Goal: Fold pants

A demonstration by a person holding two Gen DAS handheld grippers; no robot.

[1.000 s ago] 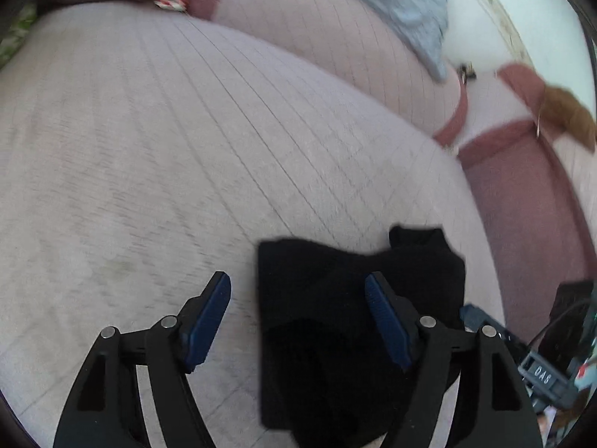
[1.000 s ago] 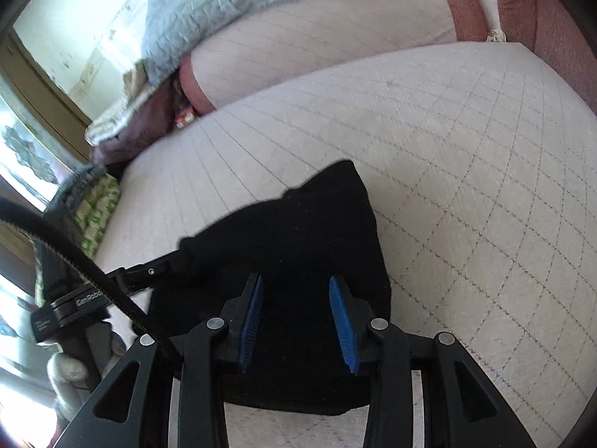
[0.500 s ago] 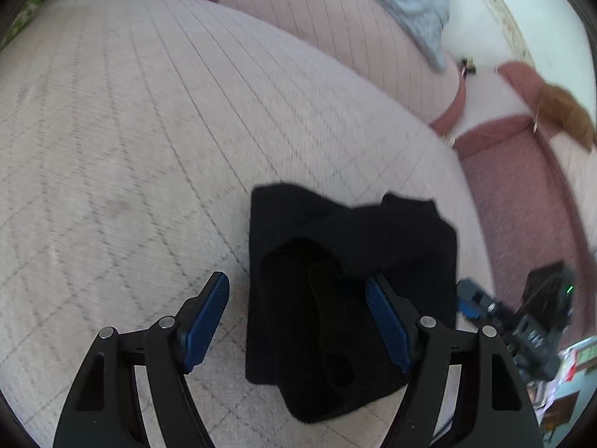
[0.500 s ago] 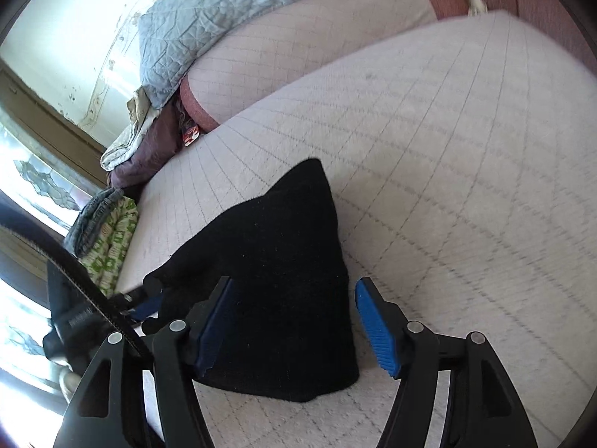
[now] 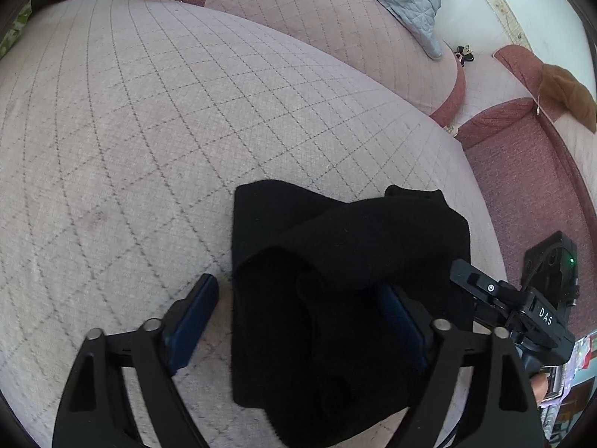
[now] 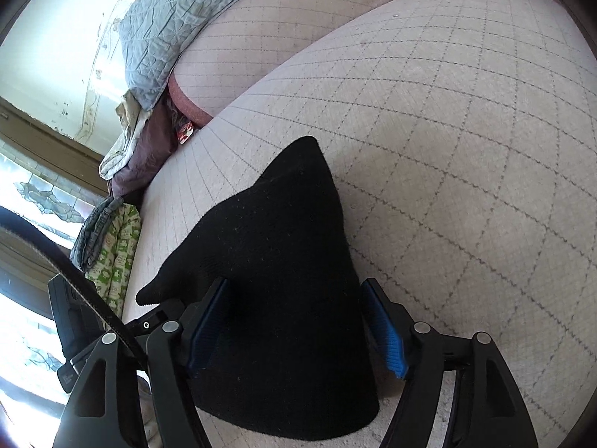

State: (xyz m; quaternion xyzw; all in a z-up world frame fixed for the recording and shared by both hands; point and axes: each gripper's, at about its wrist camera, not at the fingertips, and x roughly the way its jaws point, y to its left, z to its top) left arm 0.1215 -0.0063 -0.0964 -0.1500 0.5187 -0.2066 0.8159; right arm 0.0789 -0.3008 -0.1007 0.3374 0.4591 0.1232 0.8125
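The black pants lie folded into a thick bundle on the pale quilted couch seat. My left gripper is open and hovers over the bundle's near end, one blue pad on either side. In the right wrist view the same pants lie between the open pads of my right gripper, and one corner of the fabric points away from me. Neither gripper holds the cloth. The right gripper's body shows in the left wrist view.
A light blue quilted blanket drapes over the couch back. A pile of clothes sits at the couch's far end by a window. A reddish armrest borders the seat, with a brown cloth on it.
My right gripper has opened from nearly shut to wide and now straddles the bundle. The left gripper stayed open and drew back slightly, so more of the folded pants shows.
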